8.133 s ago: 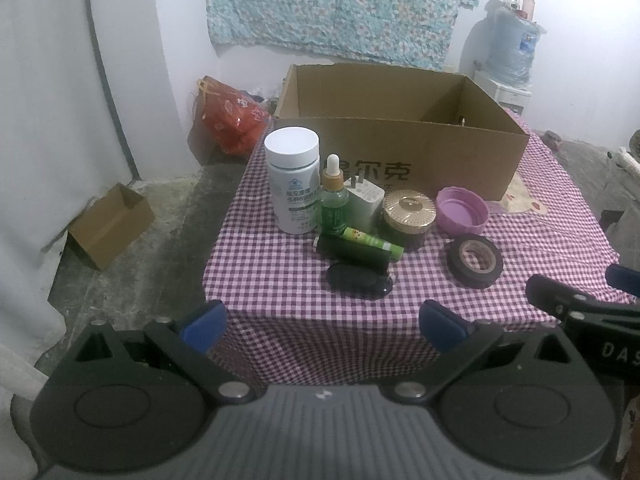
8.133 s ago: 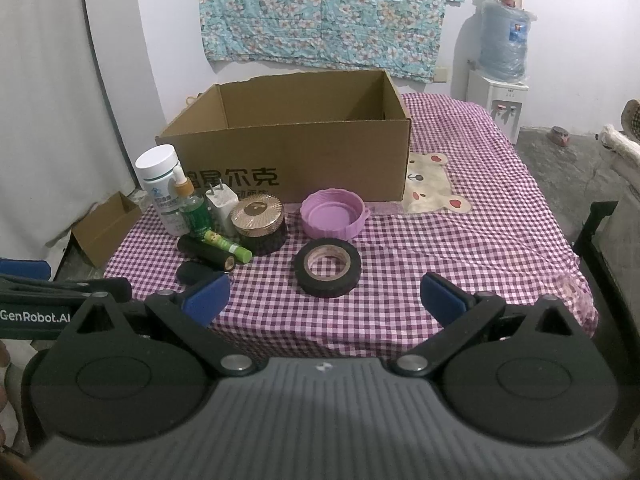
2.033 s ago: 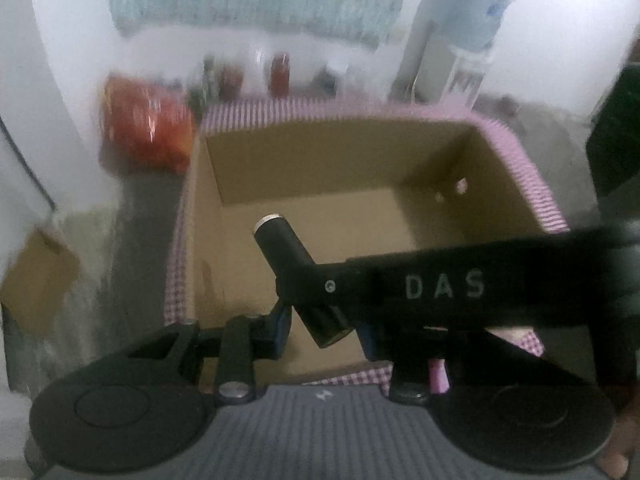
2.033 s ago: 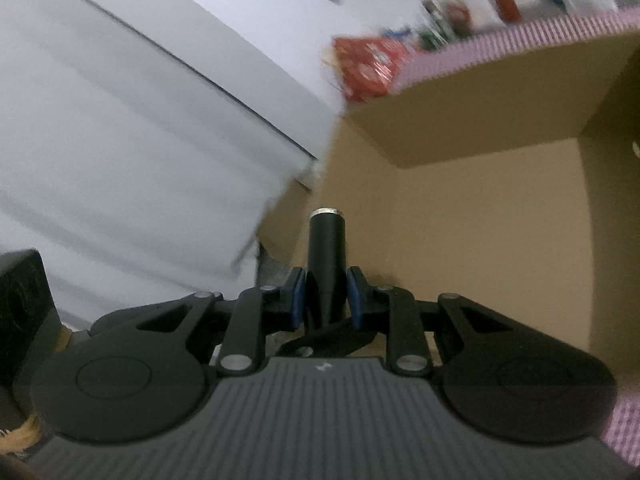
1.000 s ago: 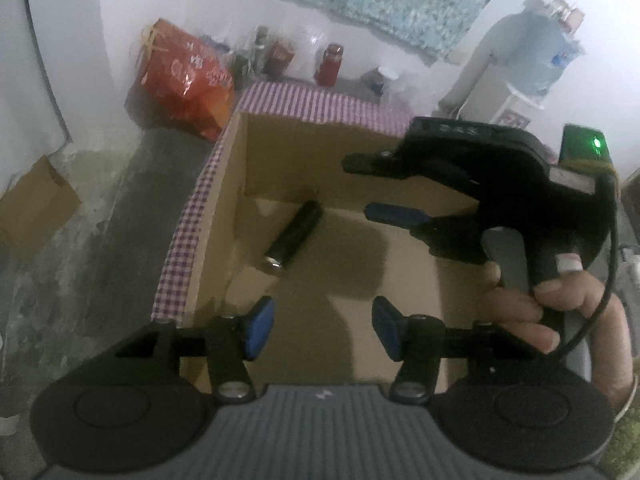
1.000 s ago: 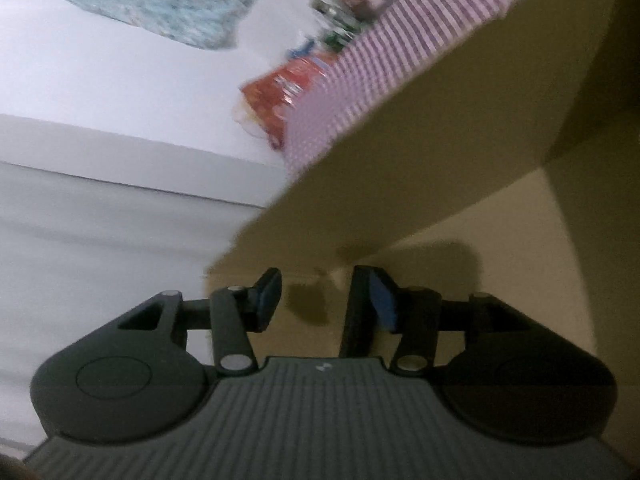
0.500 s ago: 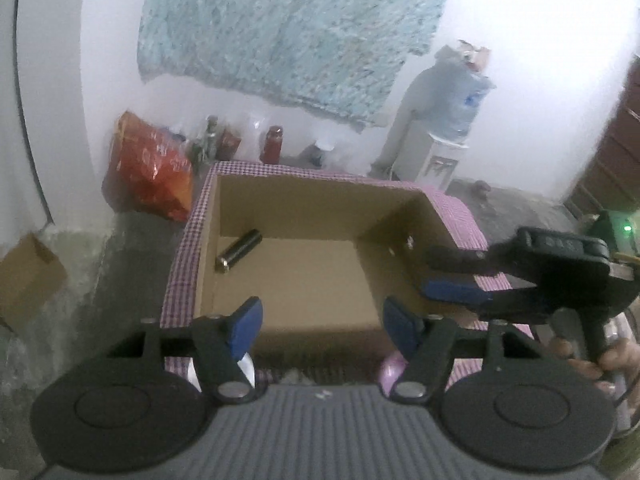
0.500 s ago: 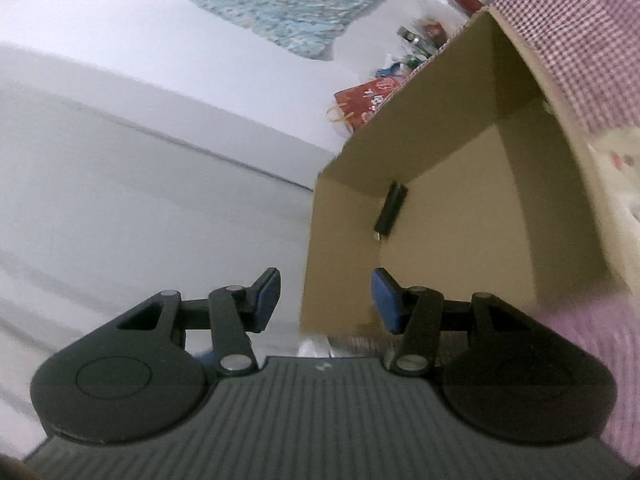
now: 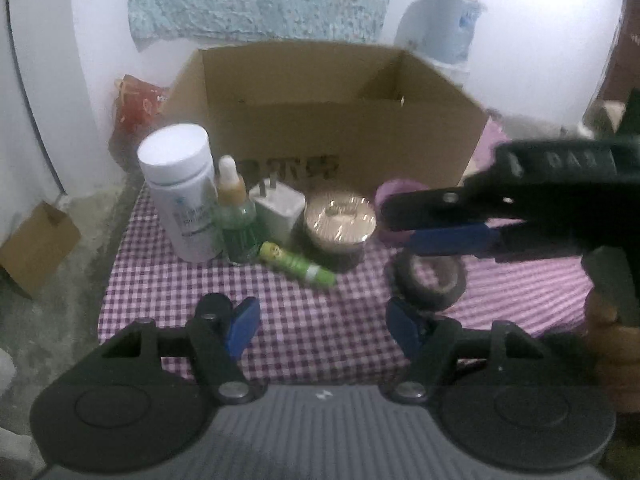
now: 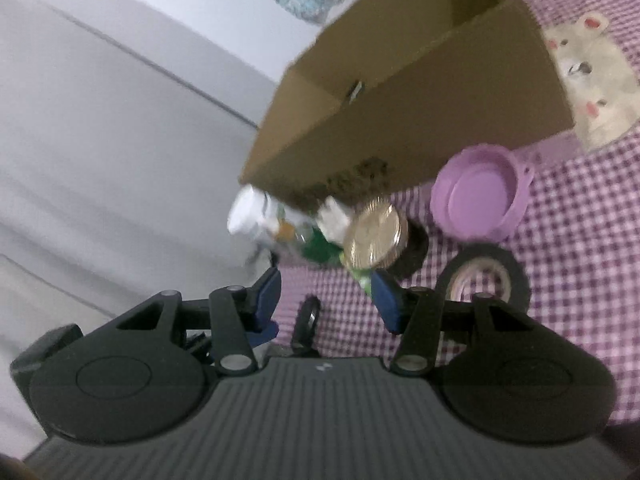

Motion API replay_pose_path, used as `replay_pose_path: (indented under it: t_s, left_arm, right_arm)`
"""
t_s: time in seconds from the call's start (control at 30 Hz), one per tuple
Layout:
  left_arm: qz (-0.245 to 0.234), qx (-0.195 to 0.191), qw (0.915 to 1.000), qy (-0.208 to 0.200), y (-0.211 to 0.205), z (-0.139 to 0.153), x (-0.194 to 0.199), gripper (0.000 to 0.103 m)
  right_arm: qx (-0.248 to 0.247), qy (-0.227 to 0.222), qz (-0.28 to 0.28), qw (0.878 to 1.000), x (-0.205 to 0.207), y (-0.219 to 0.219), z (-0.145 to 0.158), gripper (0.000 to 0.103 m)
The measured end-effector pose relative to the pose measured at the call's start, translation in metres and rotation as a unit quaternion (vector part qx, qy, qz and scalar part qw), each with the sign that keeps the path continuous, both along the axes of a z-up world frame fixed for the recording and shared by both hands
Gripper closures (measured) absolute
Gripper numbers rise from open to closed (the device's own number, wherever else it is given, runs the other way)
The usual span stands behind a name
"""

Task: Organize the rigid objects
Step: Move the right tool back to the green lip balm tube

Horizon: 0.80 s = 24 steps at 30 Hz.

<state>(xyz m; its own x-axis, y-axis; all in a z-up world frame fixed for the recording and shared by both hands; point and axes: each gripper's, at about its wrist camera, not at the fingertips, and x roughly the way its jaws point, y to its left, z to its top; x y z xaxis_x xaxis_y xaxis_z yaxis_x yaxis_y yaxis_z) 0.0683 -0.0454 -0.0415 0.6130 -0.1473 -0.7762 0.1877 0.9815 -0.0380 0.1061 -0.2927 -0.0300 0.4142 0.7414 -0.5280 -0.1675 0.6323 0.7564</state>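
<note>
On the checked cloth in front of the cardboard box (image 9: 320, 128) (image 10: 400, 120) stand a white bottle (image 9: 180, 192), a dropper bottle (image 9: 236, 216), a white charger (image 9: 276, 208) and a gold-lidded jar (image 9: 340, 220) (image 10: 376, 236). A green tube (image 9: 298, 266) lies before them. A black tape roll (image 9: 430, 280) (image 10: 484, 276) and a purple lid (image 10: 476, 200) are to the right. My left gripper (image 9: 323, 326) hovers over the near cloth, jaws opening, nothing between them. My right gripper (image 9: 420, 224) (image 10: 326, 298) is open and empty above the tape roll. The box's inside is hidden.
A red bag (image 9: 136, 108) and a small cardboard box (image 9: 36, 244) sit on the floor to the left. A water dispenser (image 9: 440, 32) stands behind the box. A hand (image 9: 608, 340) holds the right gripper at the right edge. The cloth ends just below my left fingers.
Both grippers have pulled back from over the box to the table's front. The black tube lying in the box has gone out of sight. The left jaws stand wider.
</note>
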Motion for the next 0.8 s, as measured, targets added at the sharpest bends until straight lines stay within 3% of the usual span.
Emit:
replay_pose_path:
  t_s: [0.23, 0.47, 0.8]
  left_arm:
    - [-0.006, 0.006, 0.9999, -0.008, 0.001, -0.014, 0.009, 0.037]
    - [-0.006, -0.013, 0.9998, 0.016, 0.006, -0.035, 0.027, 0.061]
    - [-0.021, -0.011, 0.9995, 0.019, 0.009, -0.044, 0.035, 0.068]
  right_arm:
    - [-0.05, 0.007, 0.029, 0.998, 0.01, 0.044, -0.013, 0.056]
    - [-0.117, 0.001, 0.037, 0.992, 0.026, 0.068, -0.022, 0.067]
    - [-0.096, 0.034, 0.045, 0.994, 0.036, 0.077, -0.044, 0.093]
